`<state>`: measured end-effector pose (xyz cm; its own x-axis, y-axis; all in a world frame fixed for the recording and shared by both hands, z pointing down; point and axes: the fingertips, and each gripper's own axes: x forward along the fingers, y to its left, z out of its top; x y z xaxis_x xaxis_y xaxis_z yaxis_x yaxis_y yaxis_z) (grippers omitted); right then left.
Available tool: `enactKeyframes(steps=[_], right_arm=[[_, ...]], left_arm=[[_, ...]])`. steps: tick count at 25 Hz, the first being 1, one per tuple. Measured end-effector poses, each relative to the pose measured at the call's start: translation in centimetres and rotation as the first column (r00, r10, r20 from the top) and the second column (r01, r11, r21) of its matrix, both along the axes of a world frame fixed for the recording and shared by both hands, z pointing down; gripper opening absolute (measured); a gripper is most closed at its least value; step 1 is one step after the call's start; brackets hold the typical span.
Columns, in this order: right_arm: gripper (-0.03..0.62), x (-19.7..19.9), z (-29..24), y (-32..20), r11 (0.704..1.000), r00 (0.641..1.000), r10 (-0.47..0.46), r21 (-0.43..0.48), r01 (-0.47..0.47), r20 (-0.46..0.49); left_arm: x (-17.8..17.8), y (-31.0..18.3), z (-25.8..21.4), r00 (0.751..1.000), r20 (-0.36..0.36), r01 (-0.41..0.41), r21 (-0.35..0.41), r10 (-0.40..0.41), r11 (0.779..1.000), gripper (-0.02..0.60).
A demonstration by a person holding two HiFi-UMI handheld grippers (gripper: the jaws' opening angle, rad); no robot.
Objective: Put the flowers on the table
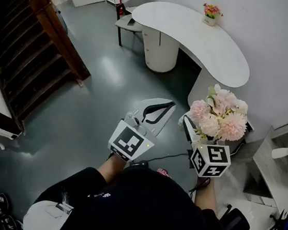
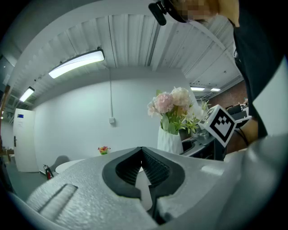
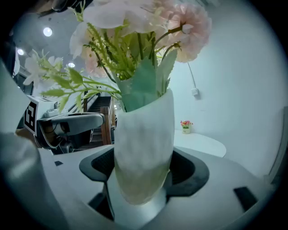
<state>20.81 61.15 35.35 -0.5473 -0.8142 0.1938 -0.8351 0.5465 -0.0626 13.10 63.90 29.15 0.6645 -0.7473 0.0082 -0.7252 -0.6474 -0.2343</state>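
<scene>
A white vase [image 3: 144, 134] is clamped by the right claw [image 3: 143, 169]. Its two dark pads are pressed on the lower part of the vase from both sides, so the jaws are kept wide apart by it. The vase is held upright, and the flowers [image 1: 219, 116], pink and white with green leaves, are seen above it. In the head view the bunch is found at about 1 o'clock from the person's body, over the grey floor [image 1: 99, 96], and well apart from the worktop [image 1: 195, 37].

The left claw [image 2: 142, 168] is held level beside it, at about 9 o'clock from the flowers. Its jaws are brought together at the tips, and nothing is held between them. In the left gripper view the vase is seen at about 2 o'clock from this claw, not touched by it.

The white, curved worktop is placed at about 12 o'clock from the person. A small flower pot [image 1: 211, 13] is standing on its far end, near the wall. A grey chair [image 1: 134, 1] is set at the 10 o'clock side of the worktop. A dark wooden staircase [image 1: 45, 27] is seen at about 10 o'clock from the person.
</scene>
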Motion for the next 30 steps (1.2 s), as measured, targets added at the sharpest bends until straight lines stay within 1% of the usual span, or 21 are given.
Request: enactKeyframes(steps=[5,10,17,23,30], right_arm=[[0.365,0.4,0.8,-0.5,1.0,1.0,0.001,-0.013,-0.001,-0.007],[0.365,0.4,1.2,-1.2,1.0,1.0,0.003,-0.026,-0.003,-0.002],[0.365,0.5,1.6,-2.2,0.999,1.0,0.0,-0.038,-0.001,-0.022],[0.365,1.0,1.6,-2.4,0.999,0.999,-0.011,-0.048,0.009,-0.035],[0.365,2.4,1.9,-2.7,0.998,0.999,-0.031,-0.055,0.029,-0.029]], left_arm=[[0.5,-0.3,0.4,1.0,-0.003,0.008,0.003,-0.008,1.0,-0.002],[0.1,-0.7,0.6,1.0,-0.003,0.02,0.004,-0.02,1.0,-0.002],[0.3,-1.2,0.4,1.0,-0.003,0.024,0.001,-0.024,1.0,-0.002],[1.0,-1.3,0.5,0.999,0.017,0.034,-0.001,-0.034,0.999,-0.002],[2.4,-1.3,1.3,0.998,0.036,0.054,-0.028,-0.053,0.998,-0.002]])
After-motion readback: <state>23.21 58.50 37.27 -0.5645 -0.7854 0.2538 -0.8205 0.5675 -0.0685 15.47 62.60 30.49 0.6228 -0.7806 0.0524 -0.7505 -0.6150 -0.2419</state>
